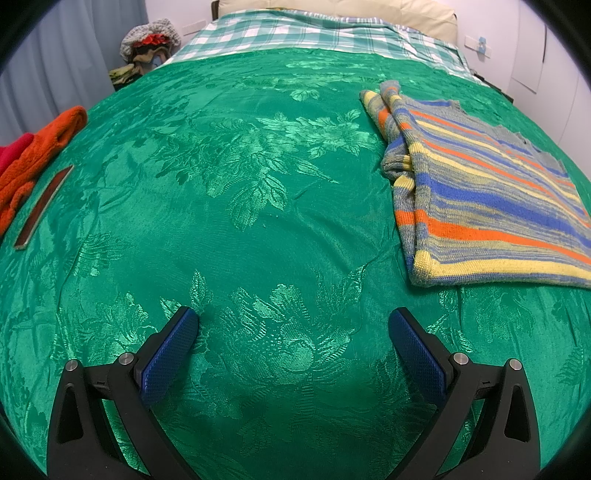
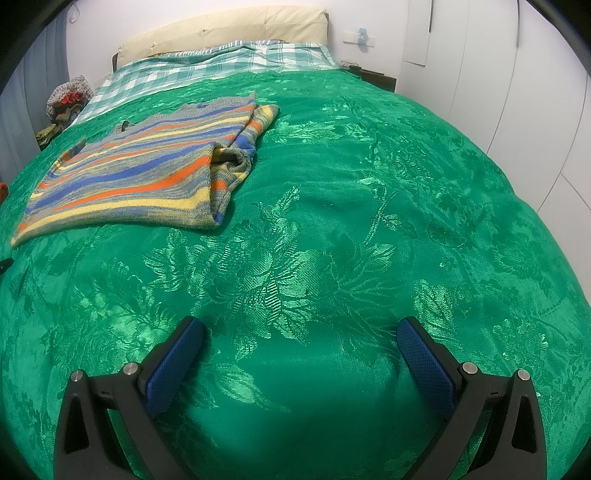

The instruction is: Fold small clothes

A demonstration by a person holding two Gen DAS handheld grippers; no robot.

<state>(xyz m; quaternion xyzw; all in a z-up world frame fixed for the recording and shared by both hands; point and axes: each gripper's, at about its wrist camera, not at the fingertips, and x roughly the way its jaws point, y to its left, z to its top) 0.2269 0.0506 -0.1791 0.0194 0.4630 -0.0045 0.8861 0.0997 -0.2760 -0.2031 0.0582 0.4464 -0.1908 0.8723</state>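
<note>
Left wrist view: the left gripper [image 1: 293,321], black-armed with blue textured pads [image 1: 170,354], hovers over a shiny green floral-patterned bedspread [image 1: 236,206], its jaws spread wide apart and holding nothing. A small knitted sweater striped in grey, blue, orange and yellow [image 1: 491,199] lies flat on the bedspread to the right, one sleeve folded in along its left edge. At the far left edge sit an orange fleecy garment [image 1: 40,151] and, touching it, a bright pink cloth [image 1: 13,149]; a thin dark rectangular strip with a pale border [image 1: 44,205] lies just beside them. Beyond the bedspread are a green-and-white checked sheet [image 1: 295,35] and a cream padded headboard [image 1: 332,9]. Off the bed's far left corner, a grey crocheted bag or basket [image 1: 149,38] holds red and olive fabrics; what exactly they are cannot be told.

Right wrist view: the right gripper [image 2: 301,332], of the same build, hangs over bare bedspread with its jaws likewise wide apart and empty. The striped sweater sits well ahead to the left, clear of both fingers. White cupboard doors [image 2: 517,92] line the right wall.
</note>
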